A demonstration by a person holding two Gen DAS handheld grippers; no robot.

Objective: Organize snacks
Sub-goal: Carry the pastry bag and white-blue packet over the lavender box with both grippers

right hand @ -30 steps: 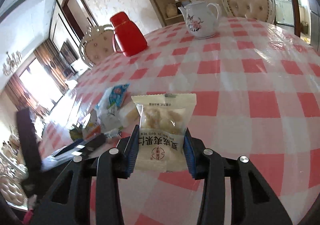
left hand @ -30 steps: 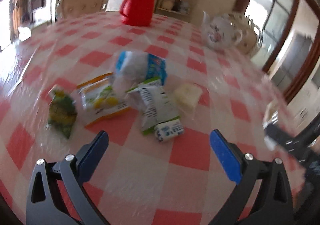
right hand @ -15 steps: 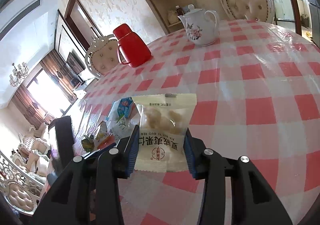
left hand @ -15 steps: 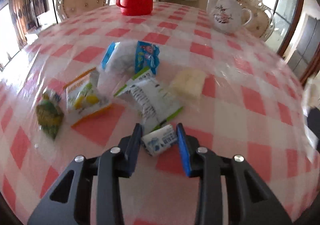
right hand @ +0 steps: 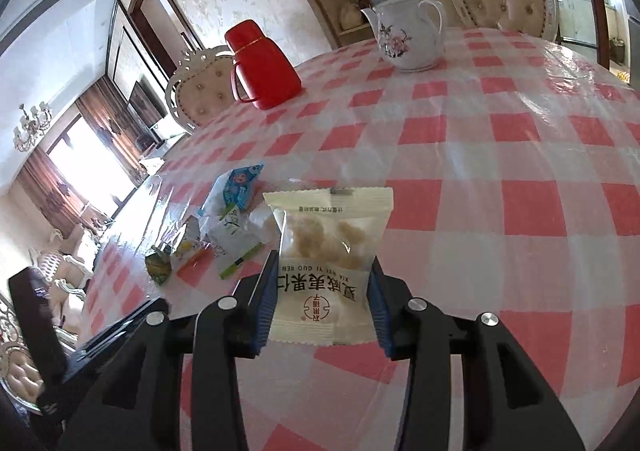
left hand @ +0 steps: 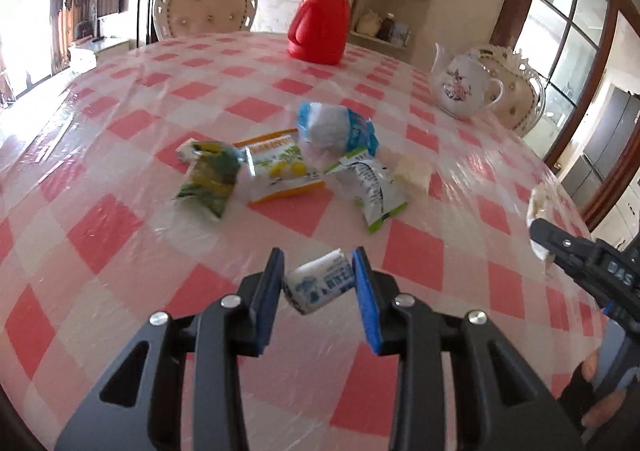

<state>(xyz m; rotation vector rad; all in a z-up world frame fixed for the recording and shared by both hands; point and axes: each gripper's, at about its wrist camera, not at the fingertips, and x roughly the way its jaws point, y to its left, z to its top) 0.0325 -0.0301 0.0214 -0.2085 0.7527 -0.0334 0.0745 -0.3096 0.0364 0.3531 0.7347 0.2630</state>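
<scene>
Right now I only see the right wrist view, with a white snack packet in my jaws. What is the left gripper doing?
Observer: The left gripper has just been closing its jaws, and they now pinch a small white-and-blue wrapped candy.
Operator: Is it in the pile?
Observer: No, it is on the near side, apart from the green-and-white packet.
Operator: Does my view hide anything?
Observer: A pale yellow snack lies just right of that packet.
</scene>
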